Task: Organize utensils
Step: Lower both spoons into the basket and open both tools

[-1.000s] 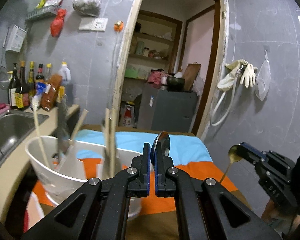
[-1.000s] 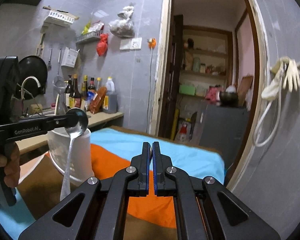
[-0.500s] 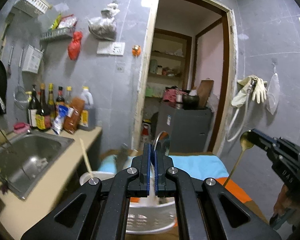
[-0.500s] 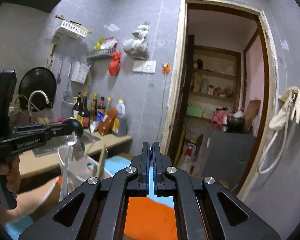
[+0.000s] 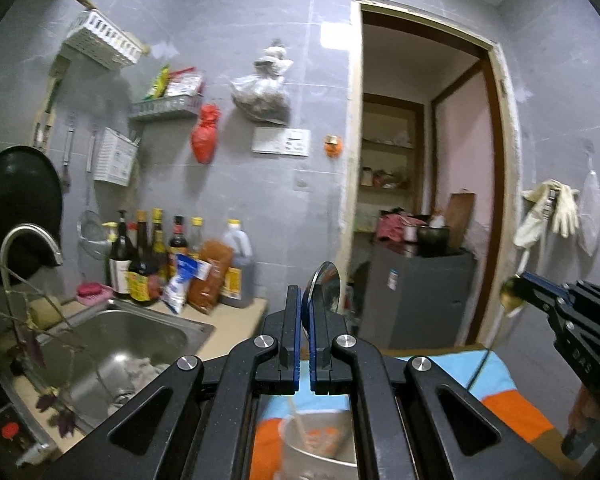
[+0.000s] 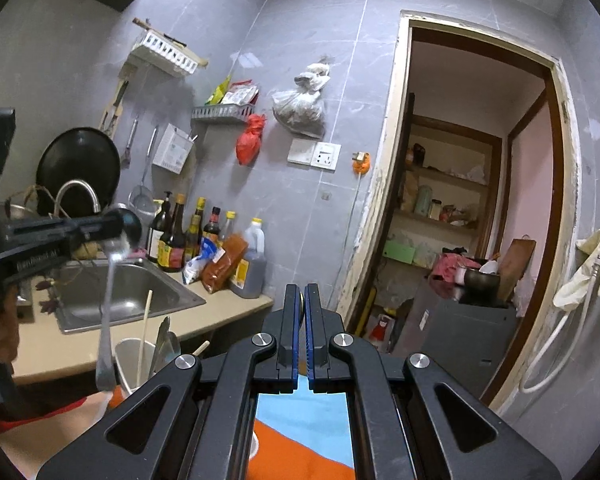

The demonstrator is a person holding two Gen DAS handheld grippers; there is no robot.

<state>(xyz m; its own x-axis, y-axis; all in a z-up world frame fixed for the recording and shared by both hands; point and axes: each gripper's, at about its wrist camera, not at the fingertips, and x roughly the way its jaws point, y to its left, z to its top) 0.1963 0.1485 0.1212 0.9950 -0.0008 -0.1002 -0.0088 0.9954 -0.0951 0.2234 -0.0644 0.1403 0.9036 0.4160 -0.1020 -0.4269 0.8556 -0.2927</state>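
My left gripper [image 5: 305, 300] is shut on a silver spoon [image 5: 326, 285], bowl up above the fingertips; in the right wrist view the same gripper [image 6: 120, 227] shows the spoon's handle [image 6: 107, 320] hanging down. My right gripper [image 6: 302, 296] is shut on a gold spoon, seen as a thin edge between the pads; in the left wrist view it [image 5: 520, 280] shows the gold bowl [image 5: 511, 300] with the handle hanging. A white utensil holder [image 6: 134, 364] with chopsticks stands below, also low in the left wrist view [image 5: 320, 456].
A steel sink [image 5: 112, 344] with a tap [image 5: 24, 240] sits on the beige counter [image 6: 204, 316]. Sauce bottles [image 5: 160, 256] line the wall. A blue and orange cloth [image 6: 300, 440] covers the table. An open doorway [image 6: 468, 208] is on the right.
Both grippers have risen and tilted upward with their spoons. The utensil holder has dropped low in both views, and the sink and wall shelves have come into sight.
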